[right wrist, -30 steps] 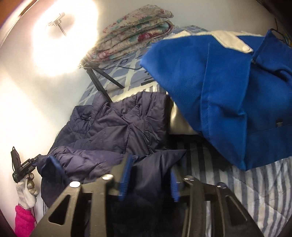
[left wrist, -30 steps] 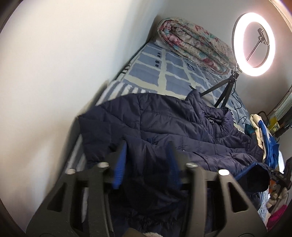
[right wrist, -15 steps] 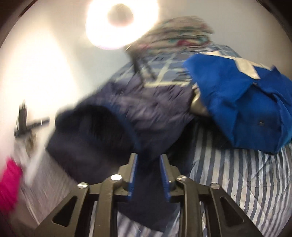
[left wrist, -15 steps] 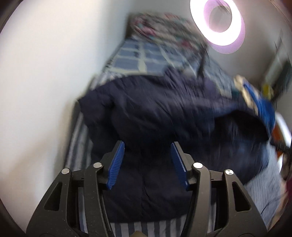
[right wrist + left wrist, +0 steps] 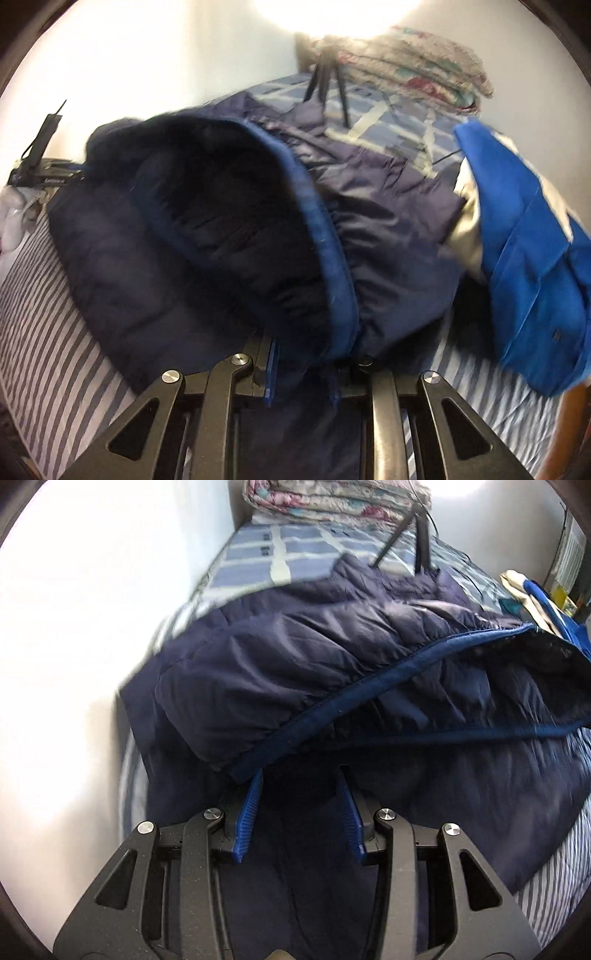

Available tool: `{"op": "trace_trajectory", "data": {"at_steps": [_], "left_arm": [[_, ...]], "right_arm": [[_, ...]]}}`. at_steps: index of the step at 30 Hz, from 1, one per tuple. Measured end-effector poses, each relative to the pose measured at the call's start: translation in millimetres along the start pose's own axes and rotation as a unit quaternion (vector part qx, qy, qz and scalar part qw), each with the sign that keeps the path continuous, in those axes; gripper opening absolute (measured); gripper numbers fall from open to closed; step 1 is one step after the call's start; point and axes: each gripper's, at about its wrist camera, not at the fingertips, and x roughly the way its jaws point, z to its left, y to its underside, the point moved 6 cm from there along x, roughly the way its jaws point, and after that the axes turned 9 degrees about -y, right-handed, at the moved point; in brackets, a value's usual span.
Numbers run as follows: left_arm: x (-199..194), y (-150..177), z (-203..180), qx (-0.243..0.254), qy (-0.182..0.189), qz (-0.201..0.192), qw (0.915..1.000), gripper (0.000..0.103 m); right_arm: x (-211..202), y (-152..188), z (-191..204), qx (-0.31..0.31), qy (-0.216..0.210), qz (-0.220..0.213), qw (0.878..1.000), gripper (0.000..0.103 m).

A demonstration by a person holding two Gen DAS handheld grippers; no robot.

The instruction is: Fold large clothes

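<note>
A navy quilted puffer jacket (image 5: 295,657) with a blue hem band (image 5: 369,686) lies on the striped bed. It also shows in the right wrist view (image 5: 384,206). Its hem is lifted, showing the dark lining (image 5: 221,206). My left gripper (image 5: 299,786) has its jaws apart, with the hem corner draped over the fingertips; whether it grips the cloth is unclear. My right gripper (image 5: 301,354) is shut on the jacket's hem band (image 5: 336,280), which hides the fingertips.
A bright blue garment (image 5: 524,258) lies on the right of the bed. A folded floral quilt (image 5: 332,498) sits at the head. A ring-light tripod (image 5: 328,77) stands on the checked sheet (image 5: 280,550). The white wall (image 5: 74,627) is on the left.
Both grippers have pulled back toward the foot of the bed with the hem, folding the lower part up and over the jacket. The right gripper has closed further on the hem.
</note>
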Motion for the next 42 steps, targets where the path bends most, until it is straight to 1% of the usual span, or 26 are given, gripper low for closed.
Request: {"op": "trace_trajectory", "data": {"at_steps": [3, 5, 8, 10, 12, 14, 16, 17, 18, 20, 22, 25, 28, 30, 31, 33, 34, 35, 36, 38, 42], "left_arm": [[-2, -31, 6, -0.023, -0.022, -0.029, 0.9991, 0.043], [-4, -50, 9, -0.041, -0.031, -0.049, 0.9975, 0.043], [-12, -73, 14, -0.076, -0.029, -0.074, 0.9939, 0.043], [-14, -83, 17, -0.087, -0.031, -0.087, 0.9919, 0.043], [-9, -92, 20, -0.087, -0.042, -0.084, 0.9917, 0.043], [-12, -95, 23, -0.097, -0.038, -0.085, 0.991, 0.043], [-16, -93, 27, -0.101, -0.037, -0.085, 0.9906, 0.043], [-19, -87, 31, -0.1, -0.035, -0.082, 0.991, 0.043], [-19, -81, 34, -0.095, -0.031, -0.074, 0.9922, 0.045], [-20, -71, 38, -0.084, -0.028, -0.061, 0.9942, 0.057], [-18, -55, 47, -0.066, -0.043, -0.048, 0.9957, 0.057], [-10, -38, 58, -0.06, -0.052, -0.023, 0.9966, 0.057], [4, -25, 64, -0.058, -0.058, 0.002, 0.9966, 0.057], [15, -20, 69, -0.061, -0.069, 0.016, 0.9956, 0.057], [21, -18, 71, -0.065, -0.078, 0.026, 0.9945, 0.057], [33, -13, 72, -0.069, -0.08, 0.04, 0.9936, 0.057], [35, -13, 72, -0.075, -0.077, 0.039, 0.9935, 0.057], [34, -14, 73, -0.083, -0.072, 0.036, 0.9933, 0.057], [34, -15, 74, -0.093, -0.066, 0.033, 0.9929, 0.057], [35, -16, 77, -0.11, -0.054, 0.033, 0.9919, 0.058], [38, -20, 73, -0.106, -0.046, 0.038, 0.9926, 0.058]], "right_arm": [[1, -29, -13, 0.015, 0.023, -0.026, 0.999, 0.021], [0, -51, -23, 0.032, 0.046, -0.052, 0.997, 0.021], [1, -75, -33, 0.06, 0.064, -0.079, 0.993, 0.021], [3, -84, -35, 0.068, 0.069, -0.086, 0.992, 0.022], [7, -90, -37, 0.076, 0.063, -0.083, 0.992, 0.025], [8, -93, -38, 0.076, 0.073, -0.081, 0.991, 0.026], [1, -89, -35, 0.077, 0.071, -0.087, 0.991, 0.029], [-2, -87, -34, 0.079, 0.064, -0.088, 0.991, 0.036], [-7, -82, -34, 0.08, 0.059, -0.09, 0.991, 0.046], [-17, -67, -36, 0.086, 0.053, -0.095, 0.99, 0.054], [-26, -51, -37, 0.093, 0.039, -0.098, 0.99, 0.054], [-39, -20, -44, 0.112, 0.038, -0.093, 0.989, 0.054], [-45, 6, -52, 0.125, 0.047, -0.082, 0.988, 0.054], [-44, 19, -59, 0.135, 0.055, -0.072, 0.987, 0.055], [-42, 25, -64, 0.144, 0.052, -0.066, 0.986, 0.055], [-37, 32, -69, 0.161, 0.038, -0.057, 0.985, 0.055], [-35, 35, -72, 0.167, 0.028, -0.055, 0.984, 0.055], [-33, 36, -74, 0.173, 0.019, -0.056, 0.983, 0.057], [-31, 36, -75, 0.179, 0.009, -0.057, 0.982, 0.062], [-27, 35, -78, 0.193, -0.009, -0.059, 0.979, 0.068], [-15, 32, -78, 0.213, -0.038, -0.058, 0.975, 0.068]]}}
